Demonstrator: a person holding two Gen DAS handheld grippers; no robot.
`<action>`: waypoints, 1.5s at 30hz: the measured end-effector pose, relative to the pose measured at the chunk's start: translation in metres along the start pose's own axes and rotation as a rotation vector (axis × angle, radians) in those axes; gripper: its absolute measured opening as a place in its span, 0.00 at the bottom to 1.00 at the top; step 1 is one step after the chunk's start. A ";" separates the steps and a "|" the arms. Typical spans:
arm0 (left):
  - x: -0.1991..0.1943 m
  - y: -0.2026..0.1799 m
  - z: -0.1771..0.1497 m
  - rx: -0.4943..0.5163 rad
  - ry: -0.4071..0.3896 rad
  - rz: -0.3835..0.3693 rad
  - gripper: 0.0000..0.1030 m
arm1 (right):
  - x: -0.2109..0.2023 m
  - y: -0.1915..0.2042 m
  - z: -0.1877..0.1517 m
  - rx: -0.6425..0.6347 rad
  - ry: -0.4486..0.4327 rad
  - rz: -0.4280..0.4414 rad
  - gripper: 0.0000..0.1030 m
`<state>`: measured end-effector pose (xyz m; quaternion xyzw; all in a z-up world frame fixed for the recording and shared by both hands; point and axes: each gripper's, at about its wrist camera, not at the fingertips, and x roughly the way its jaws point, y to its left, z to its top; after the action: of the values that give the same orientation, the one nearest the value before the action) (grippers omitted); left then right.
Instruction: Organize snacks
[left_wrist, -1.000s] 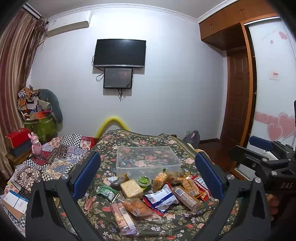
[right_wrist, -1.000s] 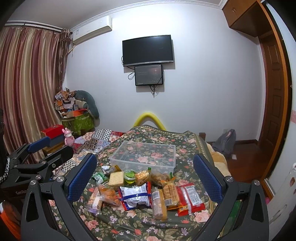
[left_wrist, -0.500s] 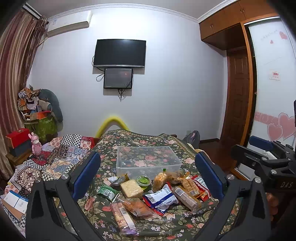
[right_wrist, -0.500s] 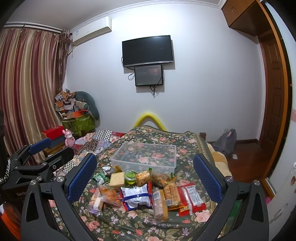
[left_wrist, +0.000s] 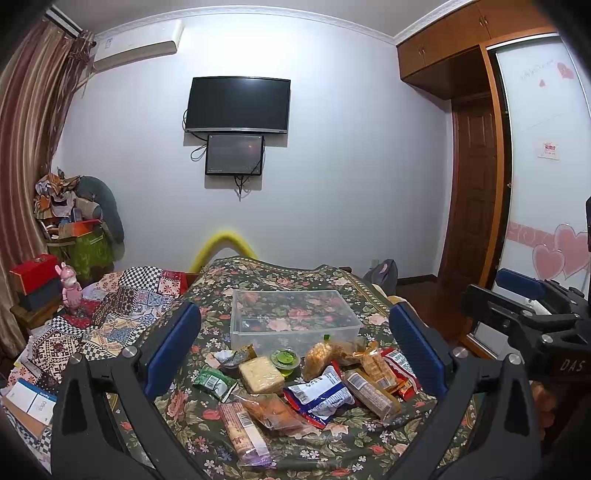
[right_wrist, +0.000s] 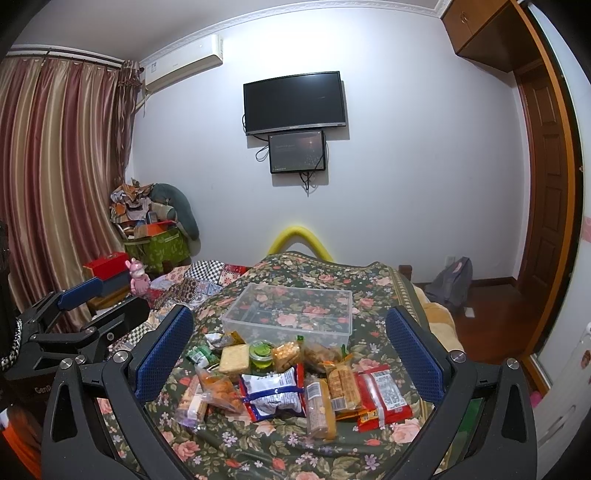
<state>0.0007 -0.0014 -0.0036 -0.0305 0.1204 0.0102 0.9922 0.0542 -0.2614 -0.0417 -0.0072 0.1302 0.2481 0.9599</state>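
The left hand-held gripper (left_wrist: 295, 347) hangs above the near side of the snack pile with its blue-padded fingers (left_wrist: 173, 347) spread wide and nothing between them. The right hand-held gripper (right_wrist: 288, 347) is likewise released, its fingers (right_wrist: 413, 354) far apart and bare, held over the same pile from a spot further right — each gripper shows at the edge of the other's view.

Below them the snacks (left_wrist: 306, 384) lie in a loose heap on the floral bedcover (left_wrist: 258, 273), touching and partly overlapping one another. Among them are a blue-and-white packet (right_wrist: 273, 391) near the middle, a red packet (right_wrist: 384, 395) at the right edge, a pale square cracker pack (left_wrist: 260, 374), a small green cup (left_wrist: 285, 360), a green sachet (left_wrist: 212, 384) at the left, and a long wafer pack (left_wrist: 243, 432) nearest the left gripper.

Just behind the heap stands a clear plastic box (left_wrist: 291, 317), lidless and upright, with none of the snacks inside. Left of the bed lies a patchwork quilt (left_wrist: 122, 310); a dark television (left_wrist: 238, 104) hangs on the far wall.
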 end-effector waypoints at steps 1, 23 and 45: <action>0.000 0.000 0.000 0.000 0.000 0.000 1.00 | 0.000 0.000 0.000 0.000 0.000 0.000 1.00; 0.019 0.011 -0.013 -0.004 0.072 0.007 0.83 | 0.021 -0.009 -0.016 0.017 0.051 0.028 0.93; 0.116 0.073 -0.127 -0.054 0.592 0.017 0.58 | 0.102 -0.061 -0.095 0.127 0.463 0.065 0.44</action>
<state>0.0810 0.0647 -0.1592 -0.0575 0.4043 0.0122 0.9127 0.1462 -0.2737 -0.1623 0.0005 0.3624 0.2618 0.8945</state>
